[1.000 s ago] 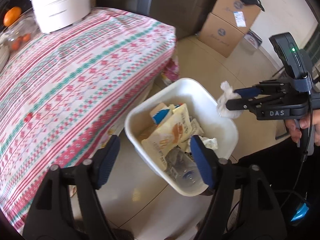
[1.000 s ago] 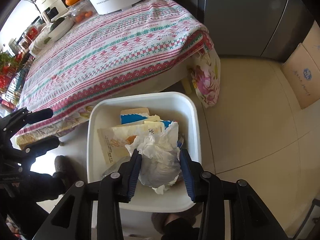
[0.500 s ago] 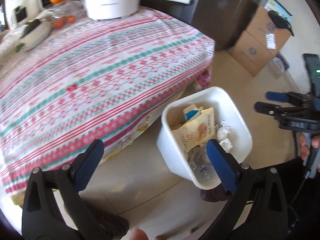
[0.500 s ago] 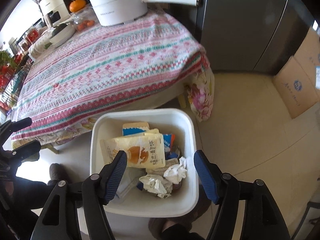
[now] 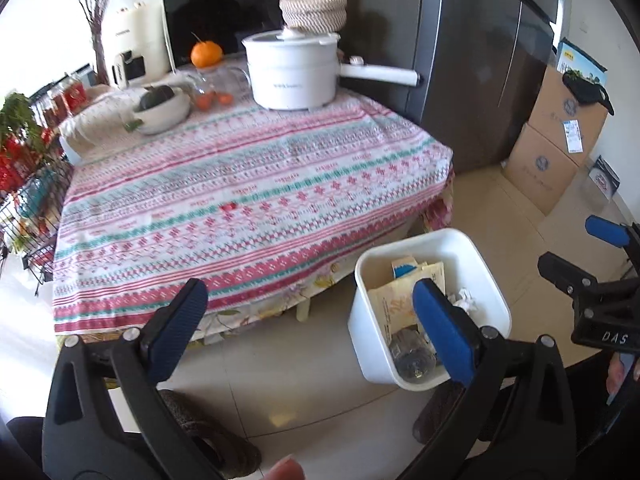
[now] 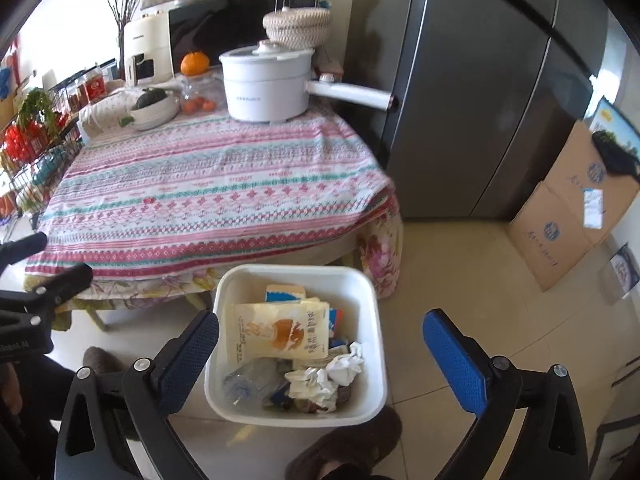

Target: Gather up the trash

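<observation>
A white trash bin [image 6: 368, 312] stands on the tiled floor at the table's corner and also shows in the left wrist view [image 5: 492, 276]. It holds a yellow snack packet [image 6: 280, 332], crumpled white tissues [image 6: 332, 376], a clear plastic bottle [image 6: 248, 384] and a blue-and-white carton [image 6: 286, 294]. My right gripper [image 6: 320, 352] is open and empty, held above the bin. My left gripper [image 5: 312, 328] is open and empty, left of the bin and facing the table. A small red scrap [image 5: 229, 207] lies on the striped tablecloth.
The table [image 5: 240, 184] carries a white pot with a long handle [image 5: 292, 72], an orange [image 5: 206, 54], a bowl [image 5: 162, 110] and a glass jar. A dark fridge [image 6: 480, 100] stands behind. Cardboard boxes [image 6: 568, 216] sit on the right. Wire racks stand on the left. Slippered feet are near the bin.
My right gripper opened and let the crumpled tissue fall into the bin. Both grippers pulled back and up, so the bin looks smaller and the whole table is in view.
</observation>
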